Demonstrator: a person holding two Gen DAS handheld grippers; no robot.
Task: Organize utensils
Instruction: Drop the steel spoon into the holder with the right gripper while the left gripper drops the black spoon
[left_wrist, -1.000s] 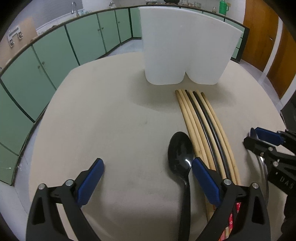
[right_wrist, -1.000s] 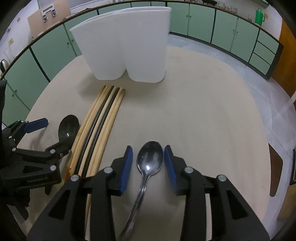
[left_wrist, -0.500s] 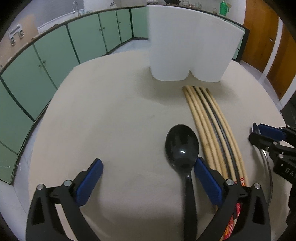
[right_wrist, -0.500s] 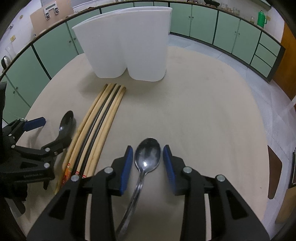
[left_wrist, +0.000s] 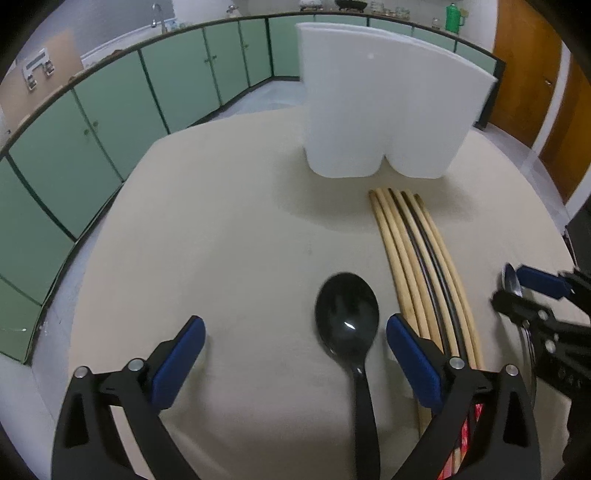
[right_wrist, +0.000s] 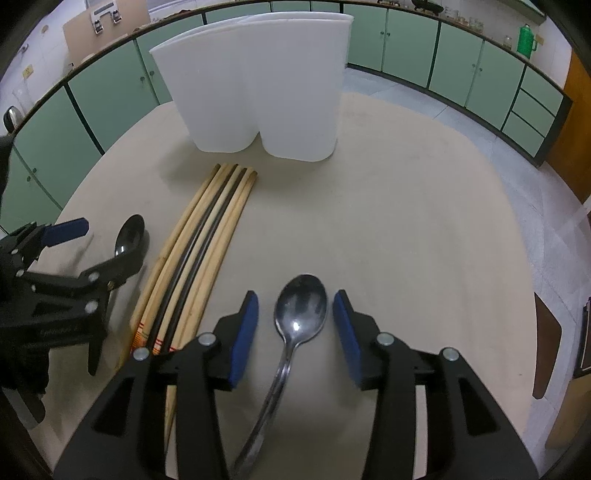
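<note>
- Squarely at the far side of the round beige bench (left_wrist: 229, 236) stands a tall white plastic two-lobed utensil holder (left_wrist: 384, 110), upright, its two rounded compartments side by side; its inside cannot be seen from either wrist view.
- Just in front of the holder lies a tight row of long chopsticks (right_wrist: 207, 236), pale bamboo ones with two black ones between them, all parallel and touching, their far tips near the holder's base but apart from it.
- The left gripper (left_wrist: 293, 354) is released, its blue-padded jaws spread wide over the bench.
- A glossy black plastic spoon (left_wrist: 347, 321) lies between those jaws, bowl up and pointing toward the holder, handle running back under the gripper; neither pad touches it, though the right-hand pad sits just beside the bowl.
- That same right-hand finger of the left gripper stands close against the chopstick row.
- The right gripper (right_wrist: 295, 328) is also released: its jaws have just been opening, and a gap shows on each side of the spoon between them.
- That spoon is a shiny stainless-steel spoon (right_wrist: 301, 310), lying flat on the bench, bowl up and forward, handle passing back beneath the gripper.
- The steel spoon lies on the opposite side of the chopsticks from the black spoon.
- Green cabinet doors (right_wrist: 461, 70) line the room behind the bench.
</note>
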